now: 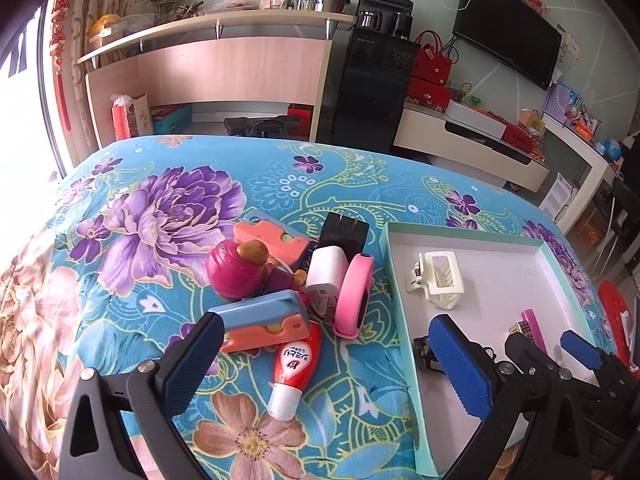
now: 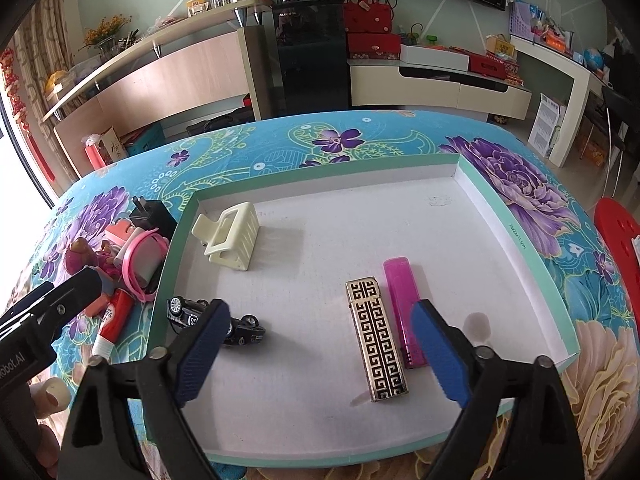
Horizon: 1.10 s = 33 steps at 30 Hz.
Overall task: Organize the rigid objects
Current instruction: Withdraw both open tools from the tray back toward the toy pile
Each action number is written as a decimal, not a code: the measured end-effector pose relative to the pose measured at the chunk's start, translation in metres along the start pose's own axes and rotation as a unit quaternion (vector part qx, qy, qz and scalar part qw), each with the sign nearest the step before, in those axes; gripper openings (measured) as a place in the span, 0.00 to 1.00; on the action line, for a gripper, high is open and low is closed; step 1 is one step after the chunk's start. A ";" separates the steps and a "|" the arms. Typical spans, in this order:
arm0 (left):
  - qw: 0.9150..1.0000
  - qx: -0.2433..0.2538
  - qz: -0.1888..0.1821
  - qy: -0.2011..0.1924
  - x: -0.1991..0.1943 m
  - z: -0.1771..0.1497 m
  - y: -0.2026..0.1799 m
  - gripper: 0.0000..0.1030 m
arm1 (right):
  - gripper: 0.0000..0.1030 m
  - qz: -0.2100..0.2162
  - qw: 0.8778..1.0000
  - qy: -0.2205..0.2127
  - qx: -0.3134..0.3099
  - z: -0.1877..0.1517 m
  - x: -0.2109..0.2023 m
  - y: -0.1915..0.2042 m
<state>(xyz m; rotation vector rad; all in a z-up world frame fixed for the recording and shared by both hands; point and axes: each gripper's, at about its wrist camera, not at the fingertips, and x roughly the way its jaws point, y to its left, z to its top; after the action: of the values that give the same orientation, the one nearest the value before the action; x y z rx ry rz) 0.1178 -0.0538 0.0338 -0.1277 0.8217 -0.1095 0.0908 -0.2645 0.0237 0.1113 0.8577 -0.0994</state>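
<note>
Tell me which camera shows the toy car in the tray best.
The right wrist view: the toy car lies in the tray near its left wall, wheels and dark body visible, only partly behind one jaw. The left wrist view shows just a dark sliver of it, mostly hidden by a jaw.

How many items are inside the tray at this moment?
4. A cream hair clip sits far left, a black toy car near left, and a patterned lighter beside a pink lighter near right. The fingers may hide more.
</note>
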 end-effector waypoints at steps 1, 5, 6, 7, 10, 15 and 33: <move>1.000 -0.003 0.003 -0.001 0.000 0.000 0.003 1.00 | 0.93 0.000 1.000 -0.005 -0.003 0.000 -0.001 0.002; 1.000 -0.022 0.009 -0.008 -0.002 0.003 0.020 1.00 | 0.94 0.006 1.000 -0.017 -0.003 0.001 -0.003 0.009; 1.000 -0.027 0.010 -0.009 -0.003 0.004 0.025 1.00 | 0.94 0.009 1.000 -0.018 -0.002 0.001 -0.002 0.011; 0.999 -0.034 0.012 -0.012 -0.004 0.005 0.032 1.00 | 0.94 0.011 1.000 -0.018 -0.001 0.001 -0.002 0.012; 0.997 -0.067 0.013 -0.022 -0.008 0.008 0.056 1.00 | 0.94 0.012 1.000 -0.019 -0.004 0.002 -0.001 0.020; 0.993 -0.093 0.042 -0.054 -0.018 0.009 0.088 1.00 | 0.94 0.012 0.999 -0.025 -0.020 0.002 -0.002 0.036; 0.983 -0.155 0.069 -0.076 -0.043 0.009 0.157 1.00 | 0.94 0.083 0.993 -0.023 -0.079 0.009 -0.008 0.106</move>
<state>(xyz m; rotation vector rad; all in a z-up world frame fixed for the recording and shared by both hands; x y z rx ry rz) 0.1024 0.1084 0.0464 -0.3677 0.6889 0.1593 0.1064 -0.1604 0.0414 0.0319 0.8042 0.1206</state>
